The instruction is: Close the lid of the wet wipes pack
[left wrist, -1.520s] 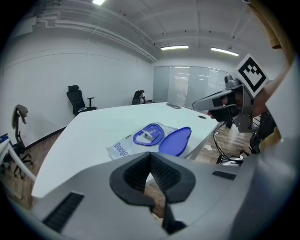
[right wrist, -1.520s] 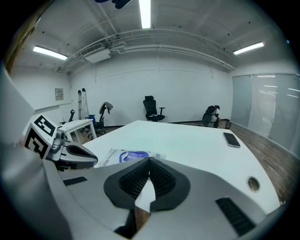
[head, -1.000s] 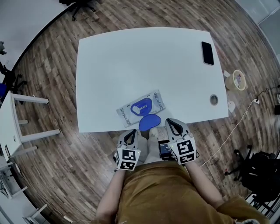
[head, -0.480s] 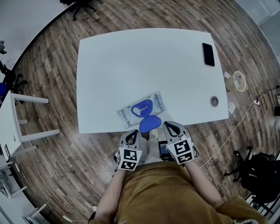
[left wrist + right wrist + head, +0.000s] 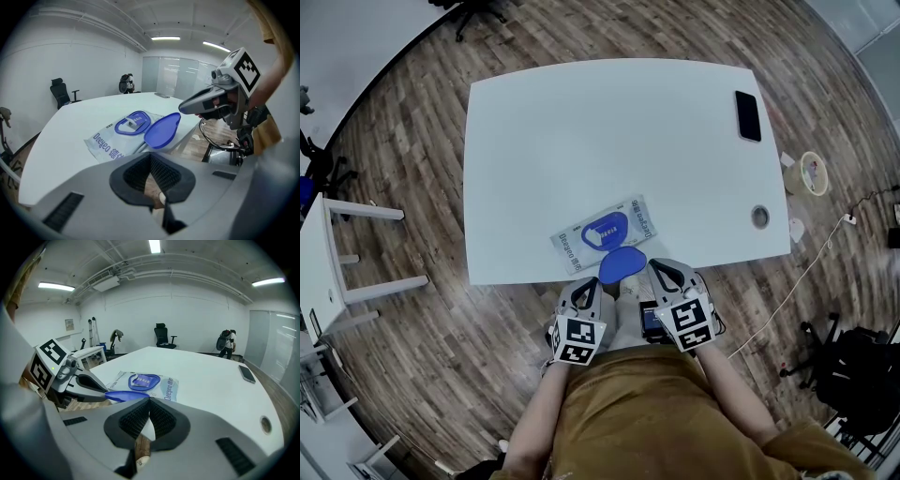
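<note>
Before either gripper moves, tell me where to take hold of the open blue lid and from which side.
Grip the lid by its free rounded rim, which overhangs the table's near edge. Come from the person's side, low: the hinge is at the far end, on the wet wipes pack, so that rim should swing up and over.

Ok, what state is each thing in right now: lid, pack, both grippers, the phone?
Lid: open, folded out at the table's near edge.
Wet wipes pack: lying flat, opening uncovered.
Left gripper: shut, empty, short of the table.
Right gripper: shut, empty, short of the table.
Phone: lying flat, screen dark.
</note>
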The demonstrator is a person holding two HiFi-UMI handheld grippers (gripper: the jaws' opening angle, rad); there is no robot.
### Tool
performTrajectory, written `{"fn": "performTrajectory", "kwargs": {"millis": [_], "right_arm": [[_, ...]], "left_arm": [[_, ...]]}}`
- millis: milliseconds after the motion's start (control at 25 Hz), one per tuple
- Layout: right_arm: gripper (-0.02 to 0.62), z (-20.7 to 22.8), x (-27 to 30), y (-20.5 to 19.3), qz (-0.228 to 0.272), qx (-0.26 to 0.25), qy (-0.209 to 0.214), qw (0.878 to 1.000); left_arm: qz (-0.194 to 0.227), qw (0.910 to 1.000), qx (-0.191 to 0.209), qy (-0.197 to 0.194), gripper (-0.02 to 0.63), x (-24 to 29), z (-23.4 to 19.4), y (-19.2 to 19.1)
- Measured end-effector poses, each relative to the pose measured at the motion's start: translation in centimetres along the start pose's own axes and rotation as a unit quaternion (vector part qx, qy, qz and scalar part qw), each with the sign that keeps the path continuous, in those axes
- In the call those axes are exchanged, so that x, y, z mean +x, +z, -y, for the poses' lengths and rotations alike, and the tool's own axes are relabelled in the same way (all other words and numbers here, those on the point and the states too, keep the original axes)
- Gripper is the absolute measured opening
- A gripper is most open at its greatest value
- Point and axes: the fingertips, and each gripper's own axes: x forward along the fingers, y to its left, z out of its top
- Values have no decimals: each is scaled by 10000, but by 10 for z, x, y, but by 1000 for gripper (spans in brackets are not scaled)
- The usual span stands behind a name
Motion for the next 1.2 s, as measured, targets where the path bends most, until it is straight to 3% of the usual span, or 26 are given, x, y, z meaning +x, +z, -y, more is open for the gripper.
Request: {"fn": "performTrajectory", "kwargs": {"millis": [1200], "right_arm": [[8, 7, -1, 15, 142, -26, -26, 9999]], "left_arm": [[458, 9984, -295, 157, 5, -9, -19, 37]]}}
